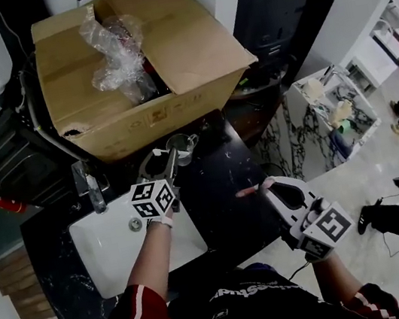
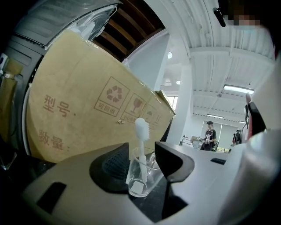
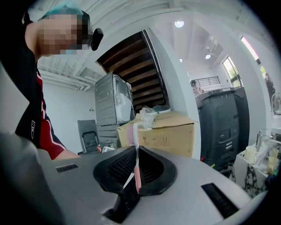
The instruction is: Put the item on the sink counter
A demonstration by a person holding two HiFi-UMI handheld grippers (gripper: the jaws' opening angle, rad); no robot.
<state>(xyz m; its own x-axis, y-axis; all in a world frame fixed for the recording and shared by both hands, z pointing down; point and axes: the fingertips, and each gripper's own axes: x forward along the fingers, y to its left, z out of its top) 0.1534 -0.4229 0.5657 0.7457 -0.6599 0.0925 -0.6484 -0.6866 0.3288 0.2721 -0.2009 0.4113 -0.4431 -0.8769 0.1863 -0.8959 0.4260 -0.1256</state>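
Note:
A clear glass cup with a white toothbrush upright in it stands on the black counter, just in front of the cardboard box. My left gripper is around the cup. In the left gripper view its jaws stand open on either side of the glass without pressing on it. My right gripper hovers over the counter's front right corner, shut on a pink toothbrush. The right gripper view shows the pink toothbrush pinched upright between the pads, head up.
The big cardboard box holds crumpled clear plastic and fills the counter's back. A white sink basin with a faucet lies left of the cup. The counter ends just right of my right gripper. A person stands far off.

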